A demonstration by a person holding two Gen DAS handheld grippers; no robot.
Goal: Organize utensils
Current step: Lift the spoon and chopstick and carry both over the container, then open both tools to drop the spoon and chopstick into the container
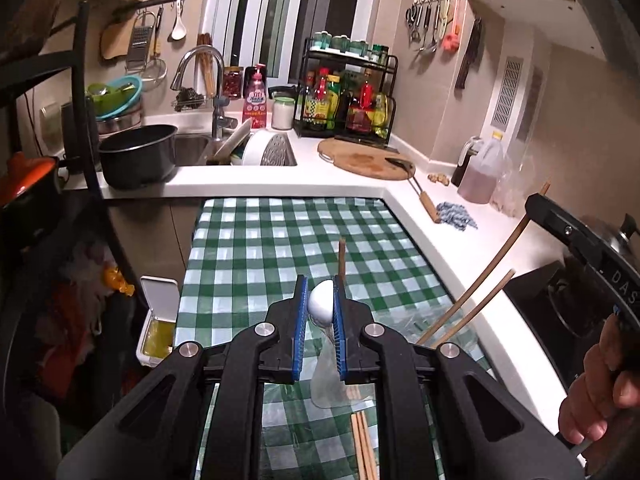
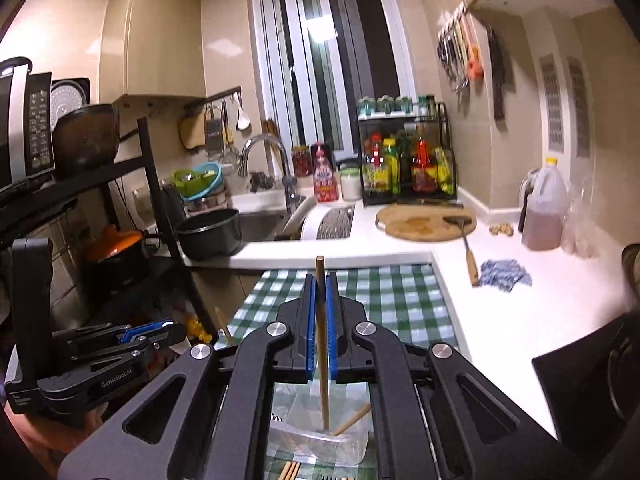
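My left gripper (image 1: pixel 321 294) is clamped on a white spoon (image 1: pixel 321 307), its bowl pinched between the blue pads (image 1: pixel 301 300), over the near part of the green-checked table (image 1: pixel 280 232). My right gripper (image 2: pixel 319 292) is closed on a single wooden chopstick (image 2: pixel 321 344), held nearly upright, its lower tip down in a clear plastic container (image 2: pixel 320 440) at the table's near edge (a second chopstick (image 2: pixel 354 420) leans inside it). More loose chopsticks (image 1: pixel 363 448) lie on the cloth just in front of that container. From the left camera I can see a hand (image 1: pixel 600 392) on the right tool's grip.
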